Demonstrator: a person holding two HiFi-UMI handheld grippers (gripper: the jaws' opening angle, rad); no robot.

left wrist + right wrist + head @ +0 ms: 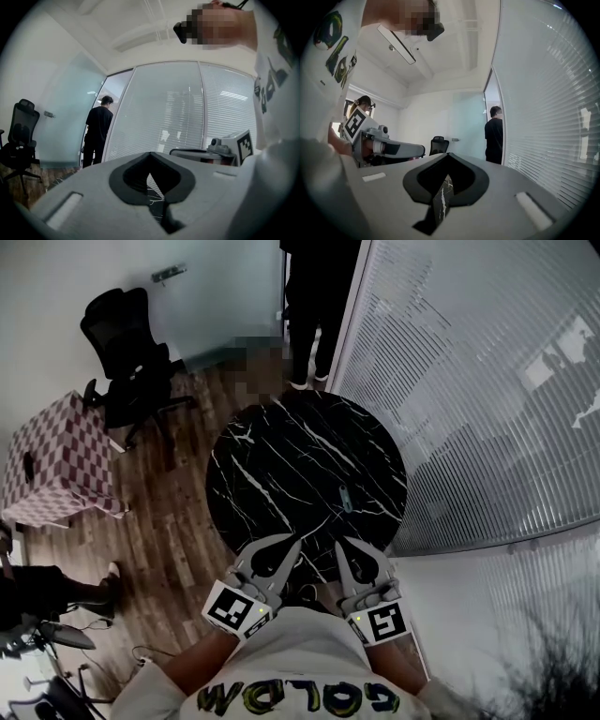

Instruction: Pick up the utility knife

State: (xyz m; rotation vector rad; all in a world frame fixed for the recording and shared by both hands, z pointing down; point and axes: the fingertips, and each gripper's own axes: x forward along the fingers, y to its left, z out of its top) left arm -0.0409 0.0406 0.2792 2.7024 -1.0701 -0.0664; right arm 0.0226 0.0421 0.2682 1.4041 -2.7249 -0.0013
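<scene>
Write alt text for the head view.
A small grey utility knife lies on a round black marble table with white veins. The left gripper and right gripper, both shut and empty, hover at its near edge, short of the knife.

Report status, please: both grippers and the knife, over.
Left gripper shut, empty. Right gripper shut, empty. Knife lies flat on black table, ahead of both, untouched. Nothing between grippers and knife.

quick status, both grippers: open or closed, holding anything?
Left gripper: closed, nothing between the jaws.
Right gripper: closed, nothing between the jaws.
</scene>
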